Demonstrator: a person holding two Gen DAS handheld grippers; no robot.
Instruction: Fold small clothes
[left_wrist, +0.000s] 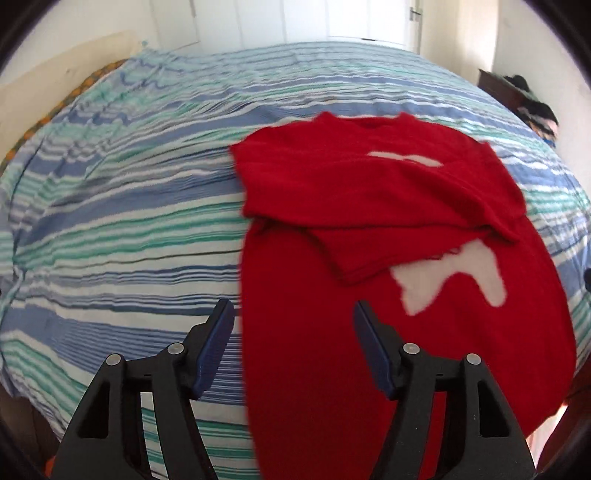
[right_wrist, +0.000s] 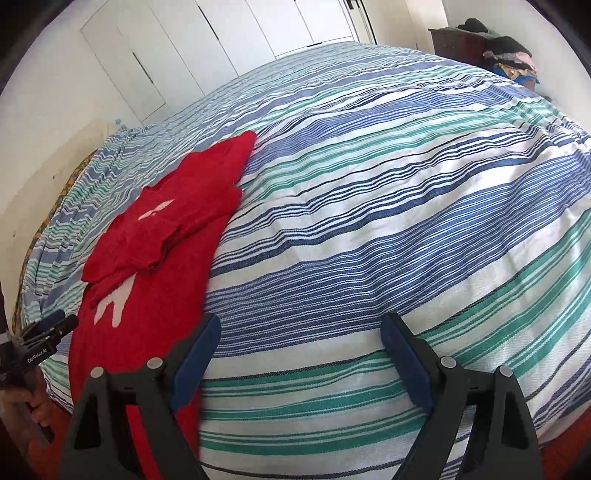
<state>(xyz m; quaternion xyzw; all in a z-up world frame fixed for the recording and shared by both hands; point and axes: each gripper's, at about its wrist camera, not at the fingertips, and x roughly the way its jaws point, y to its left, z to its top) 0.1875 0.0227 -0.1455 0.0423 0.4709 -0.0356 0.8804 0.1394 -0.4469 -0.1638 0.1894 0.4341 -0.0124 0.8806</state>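
A red sweater (left_wrist: 314, 266) with a white motif (left_wrist: 450, 277) lies on the striped bedspread (left_wrist: 129, 229). Its upper part (left_wrist: 351, 184) is folded down over the body, sleeves tucked in. My left gripper (left_wrist: 293, 308) hovers open above the sweater's near left edge, nothing between its blue pads. In the right wrist view the sweater (right_wrist: 155, 295) lies at the left, and my right gripper (right_wrist: 301, 321) stands open over bare bedspread (right_wrist: 369, 221) just right of the sweater's near hem. The left gripper (right_wrist: 68, 321) shows at that view's far left, held by a hand (right_wrist: 37, 402).
A dark wooden dresser (right_wrist: 454, 44) with a pile of clothes (right_wrist: 509, 59) stands beyond the bed's far right corner. White closet doors (right_wrist: 221, 44) line the far wall. A pale wall (left_wrist: 55, 74) runs along the bed's left side.
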